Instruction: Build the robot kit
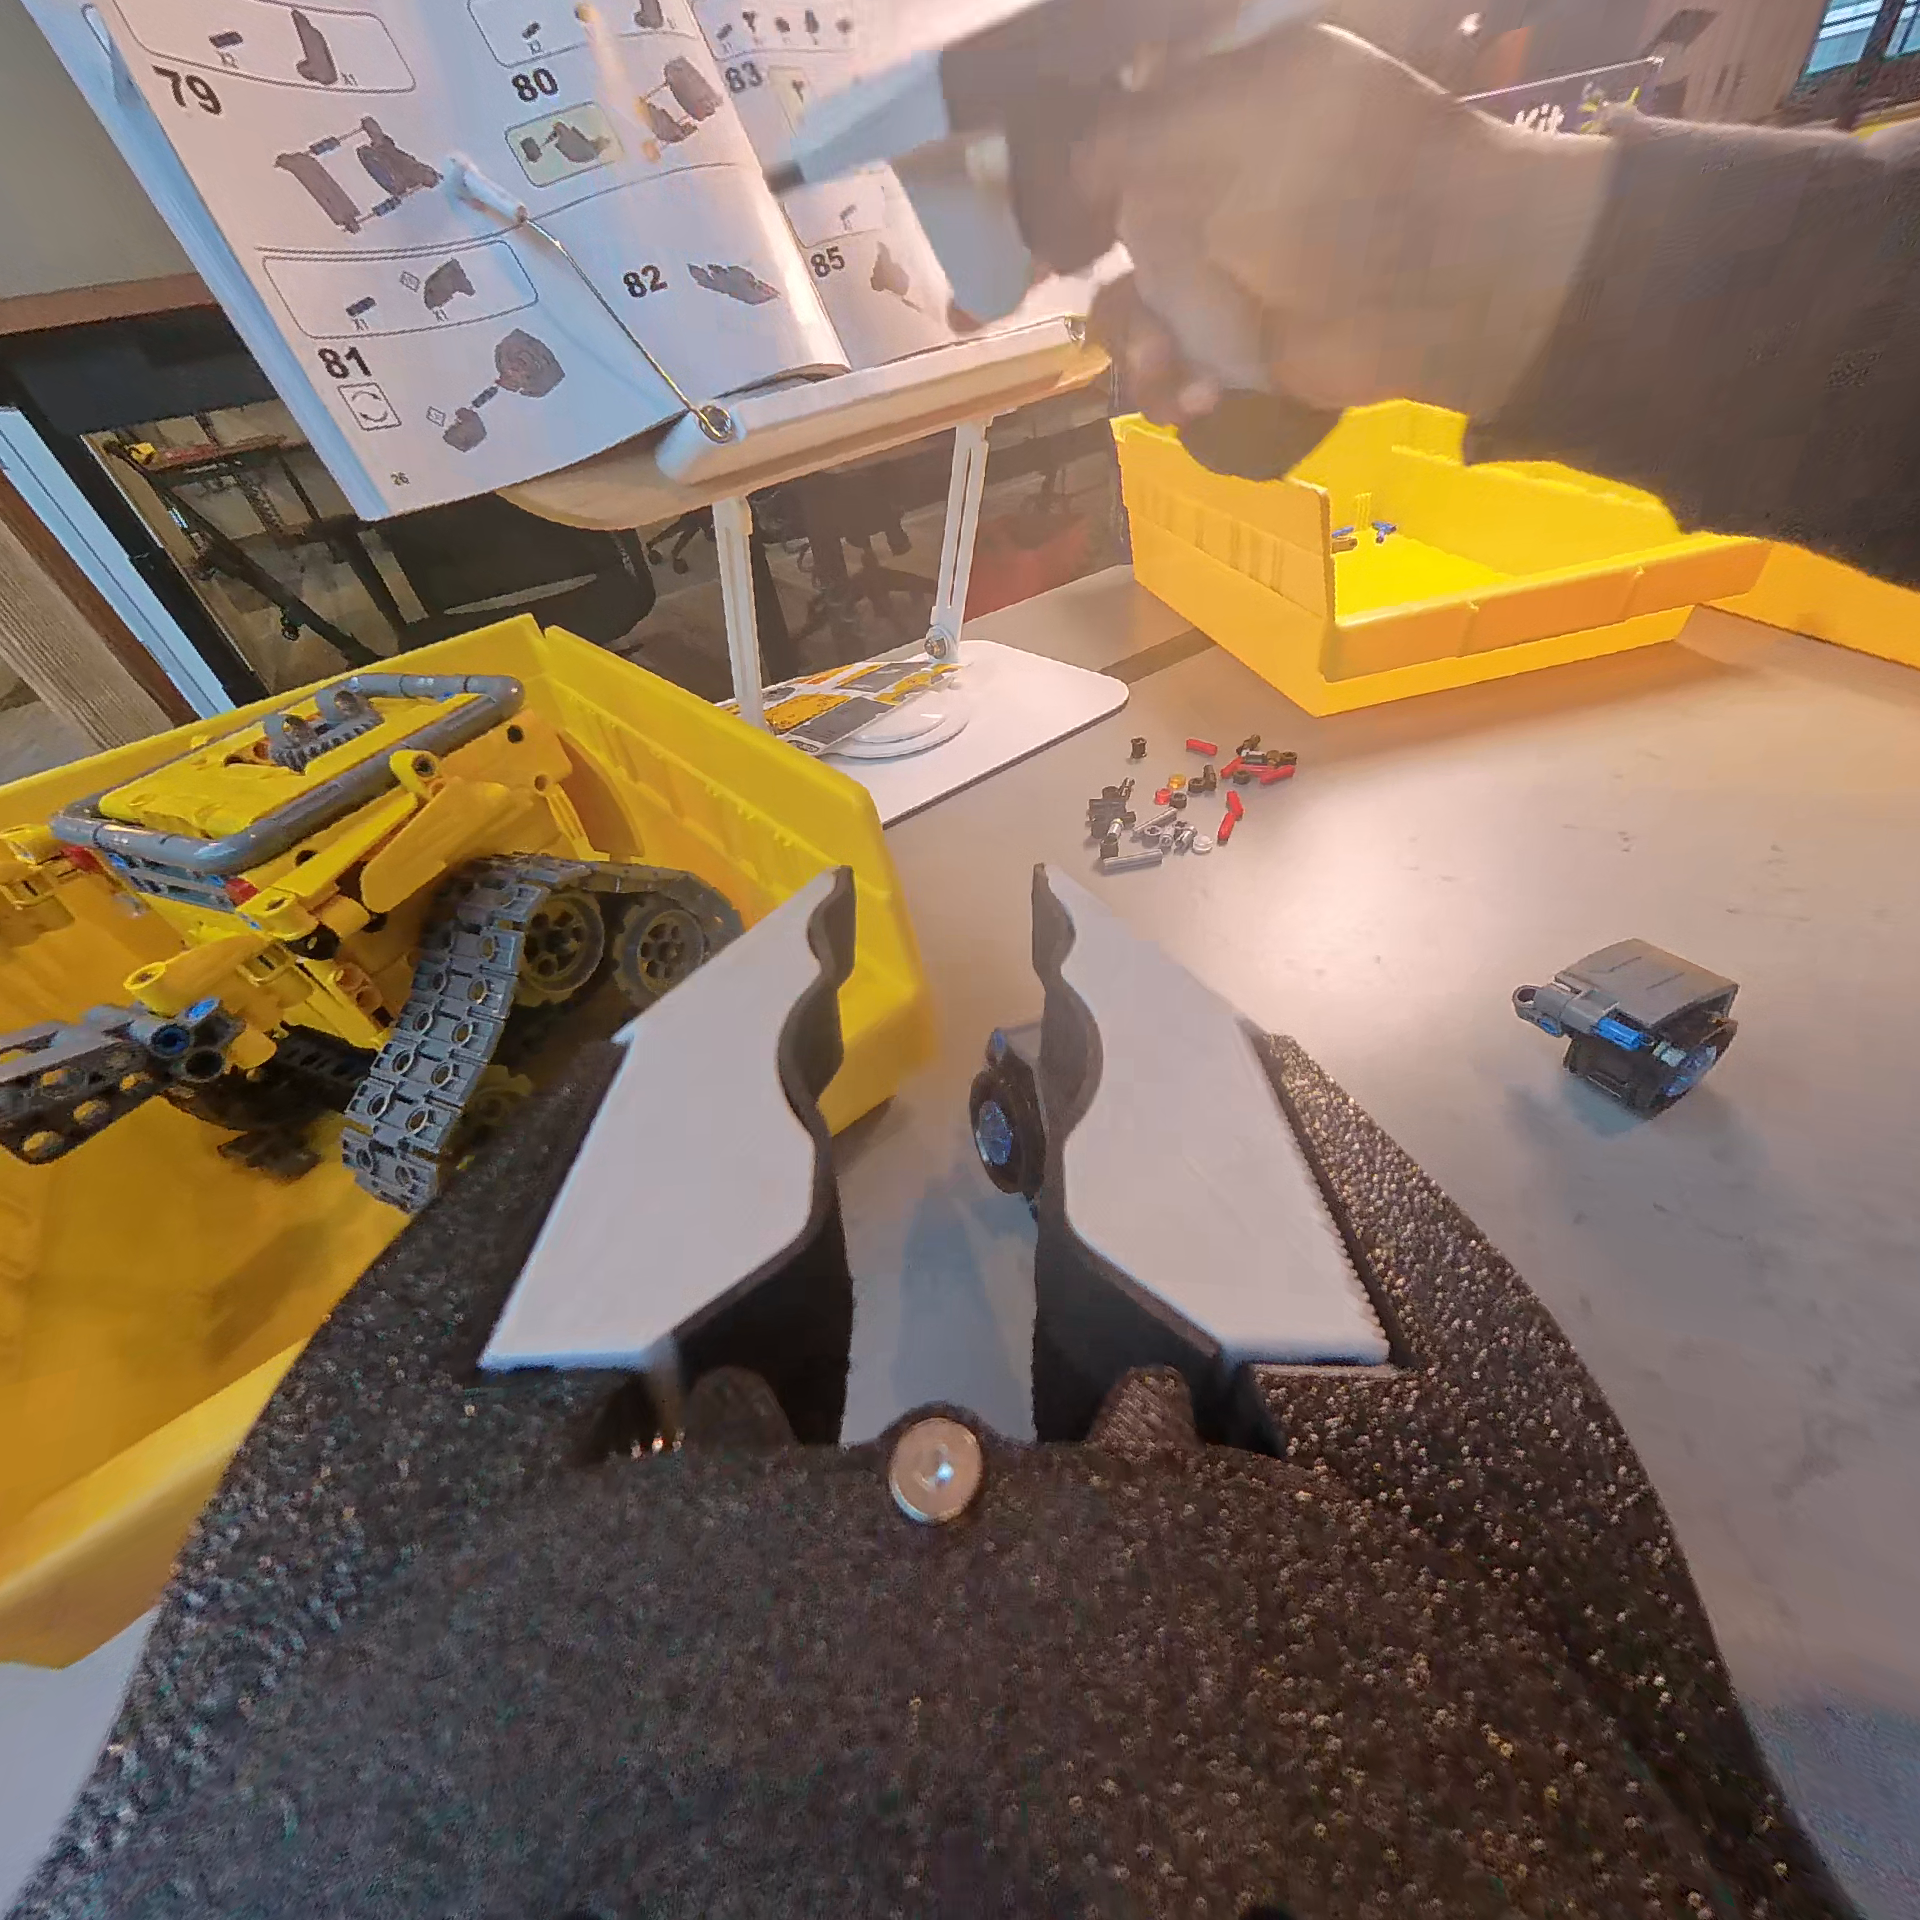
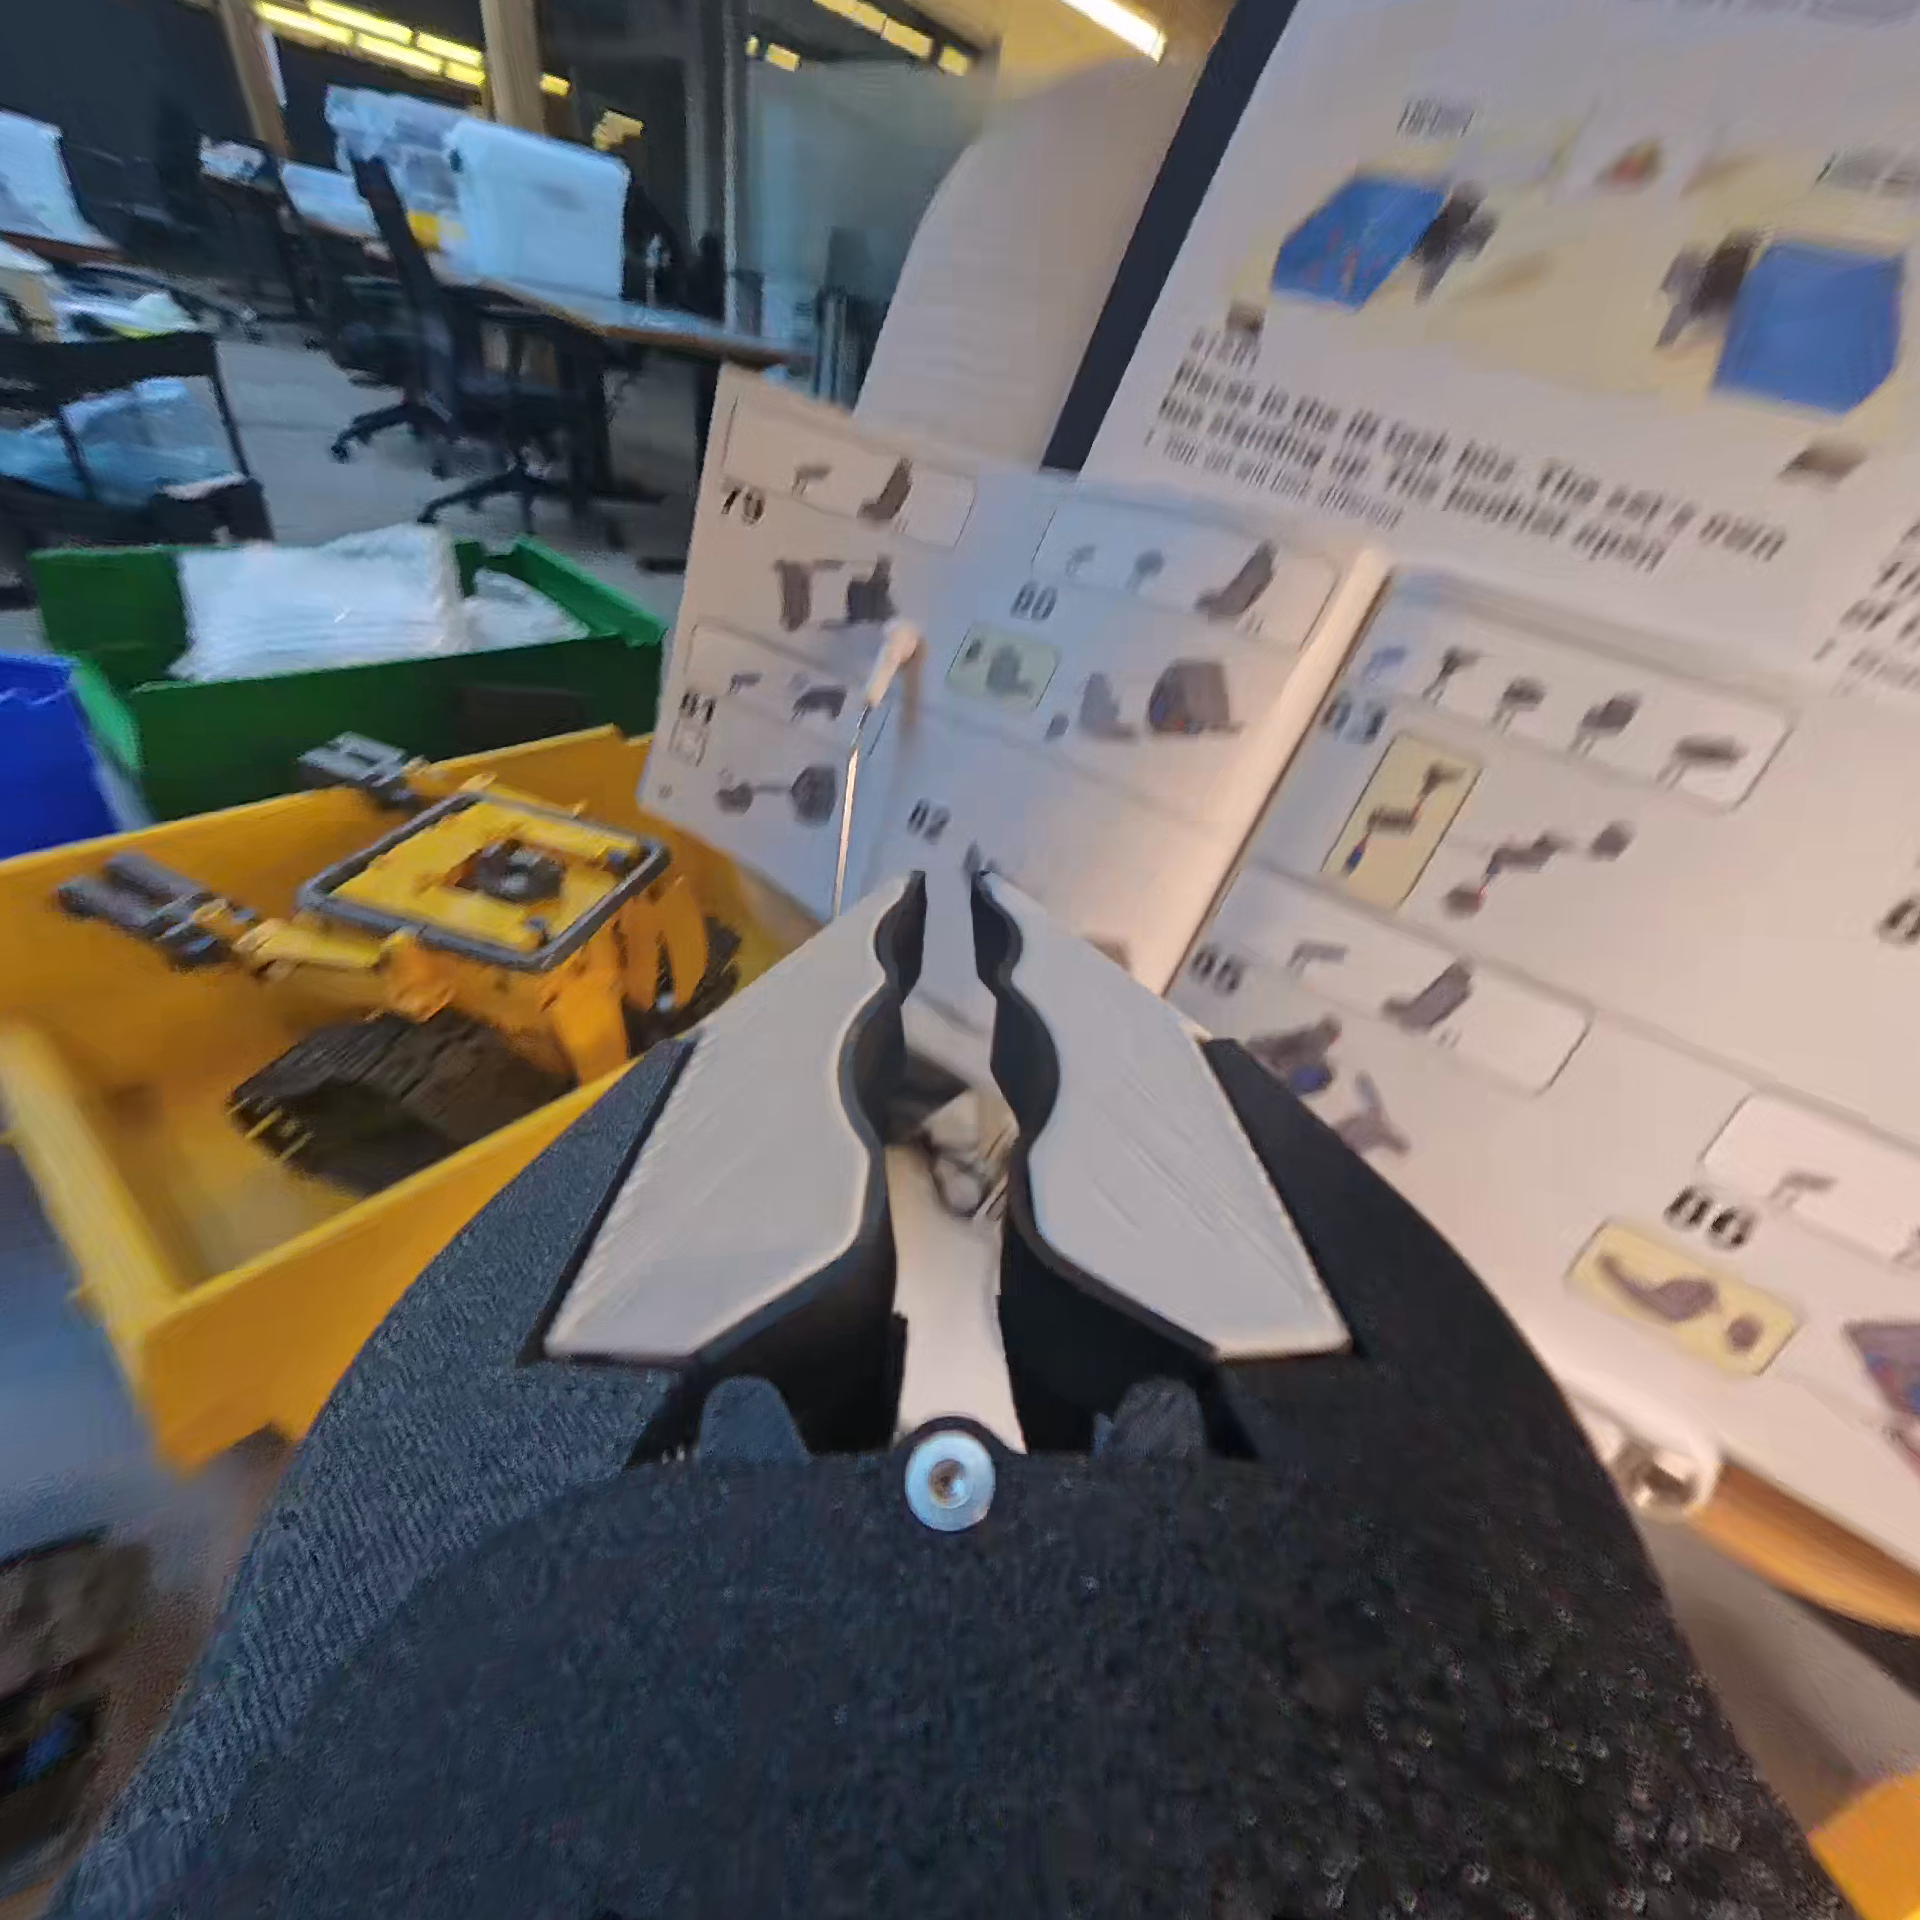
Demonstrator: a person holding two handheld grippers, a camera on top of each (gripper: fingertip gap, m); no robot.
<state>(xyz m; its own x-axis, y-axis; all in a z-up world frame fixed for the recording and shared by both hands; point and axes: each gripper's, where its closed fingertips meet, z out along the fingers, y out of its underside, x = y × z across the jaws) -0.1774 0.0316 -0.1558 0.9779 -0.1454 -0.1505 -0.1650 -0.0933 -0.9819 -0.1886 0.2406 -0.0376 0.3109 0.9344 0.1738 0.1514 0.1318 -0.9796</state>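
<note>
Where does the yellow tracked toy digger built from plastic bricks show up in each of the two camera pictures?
Left wrist view: the yellow tracked toy digger lies at middle left, inside a yellow plastic bin, left of the left gripper.
Right wrist view: the digger sits at middle left in the same bin, left of the right gripper.
Shared landmark: the open instruction booklet on its stand, behind the bin in both.

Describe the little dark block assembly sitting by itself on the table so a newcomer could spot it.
Start at the grey table. Right of the scattered small parts sits a dark grey and black assembly, alone. Unlike the loose pins, it is one chunky built piece with blue bits.
</note>
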